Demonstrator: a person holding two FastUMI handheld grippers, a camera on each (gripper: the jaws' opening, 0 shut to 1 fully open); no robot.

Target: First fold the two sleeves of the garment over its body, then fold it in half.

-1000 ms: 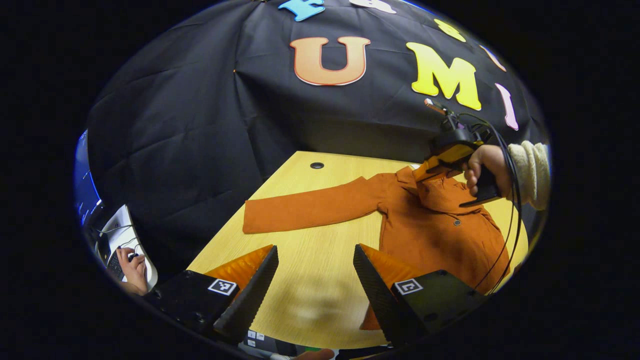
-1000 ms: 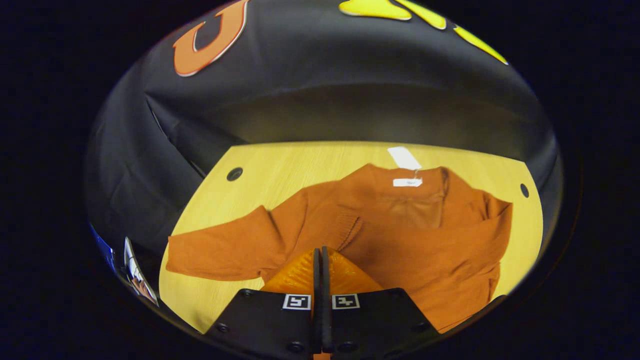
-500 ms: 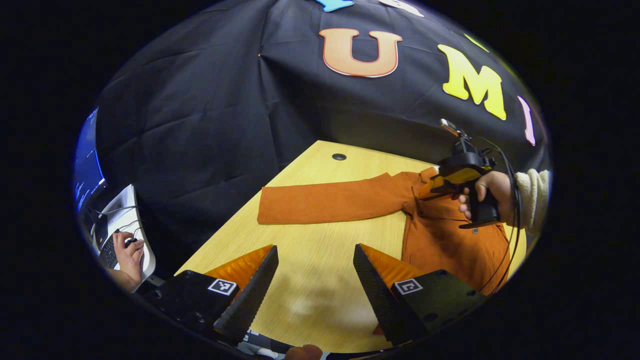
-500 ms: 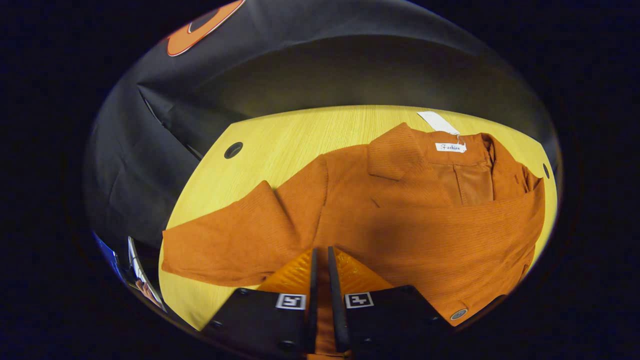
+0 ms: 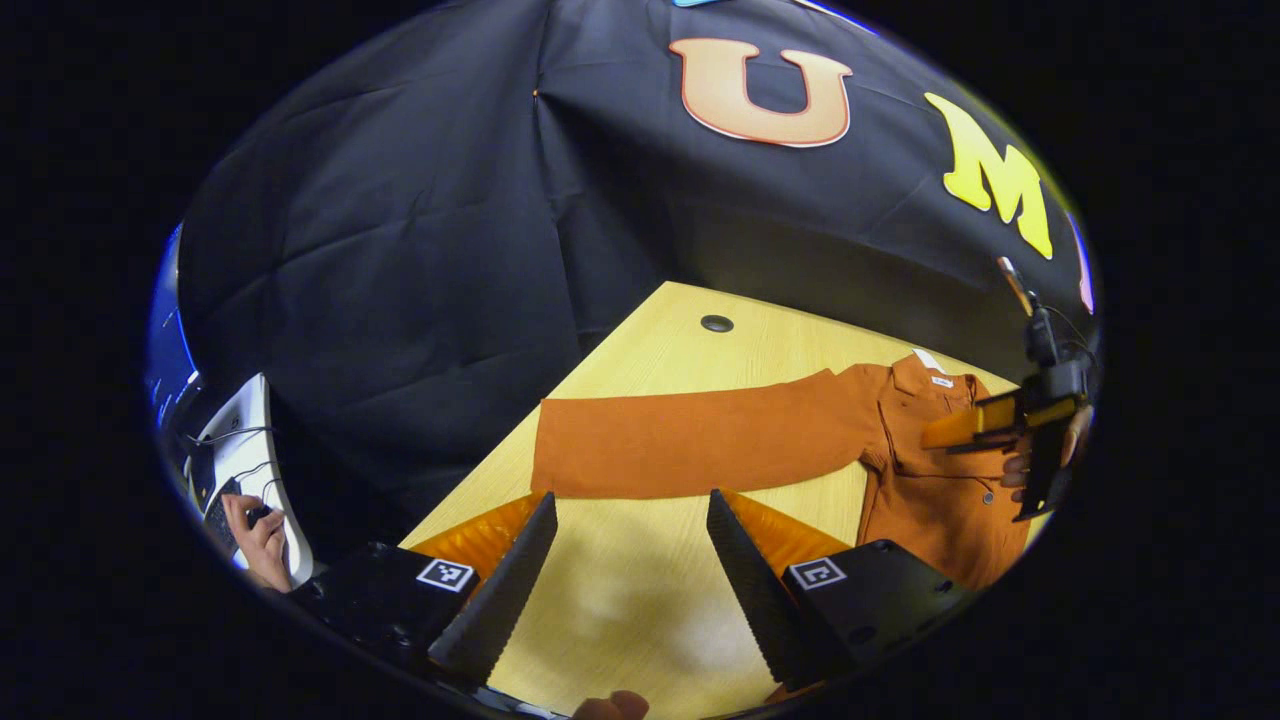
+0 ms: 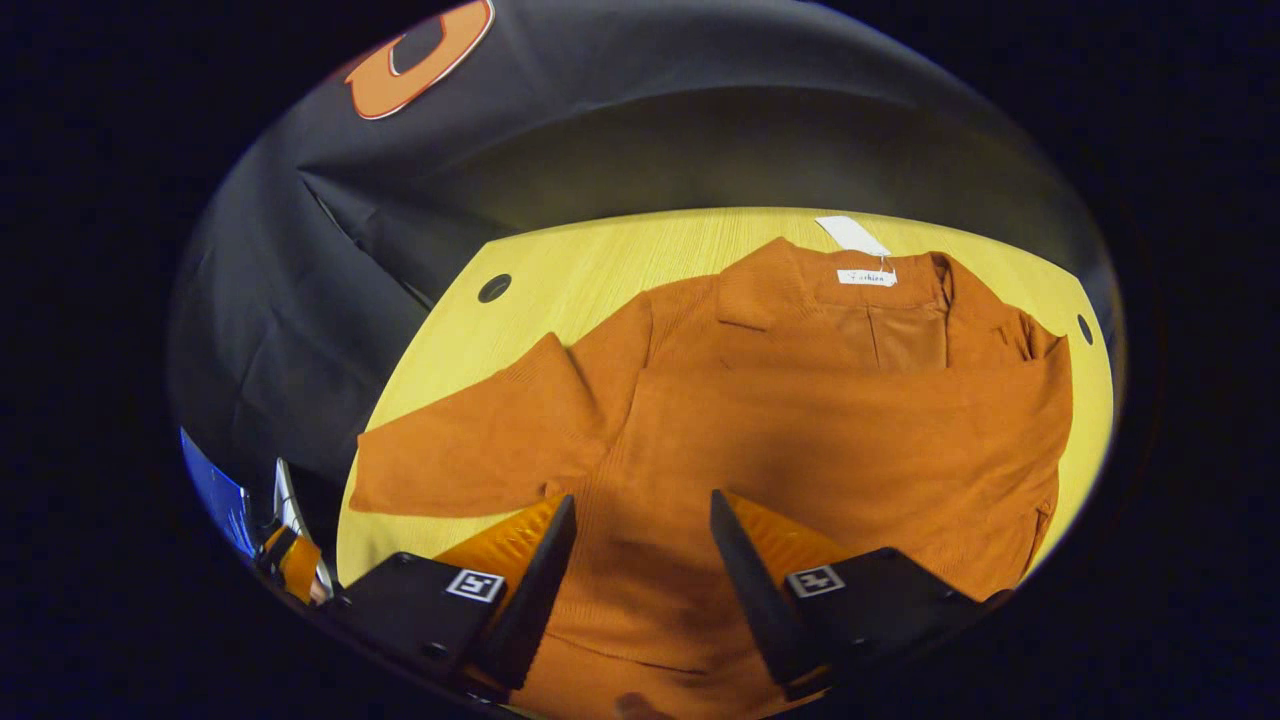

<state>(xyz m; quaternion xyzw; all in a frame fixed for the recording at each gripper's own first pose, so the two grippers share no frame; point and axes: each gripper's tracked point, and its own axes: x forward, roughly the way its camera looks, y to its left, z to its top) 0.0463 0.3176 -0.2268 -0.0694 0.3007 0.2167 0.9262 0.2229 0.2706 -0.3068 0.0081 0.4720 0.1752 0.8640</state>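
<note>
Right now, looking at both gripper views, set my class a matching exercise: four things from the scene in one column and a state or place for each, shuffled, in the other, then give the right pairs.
Things
1. left sleeve
2. right sleeve
3. right gripper
4. white tag

States or places
A. folded across the garment's body
B. lying on the table beyond the collar
C. stretched out flat on the table, not yet folded
D. fingers open above the garment

Pairs: 1-C, 2-A, 3-D, 4-B
</note>
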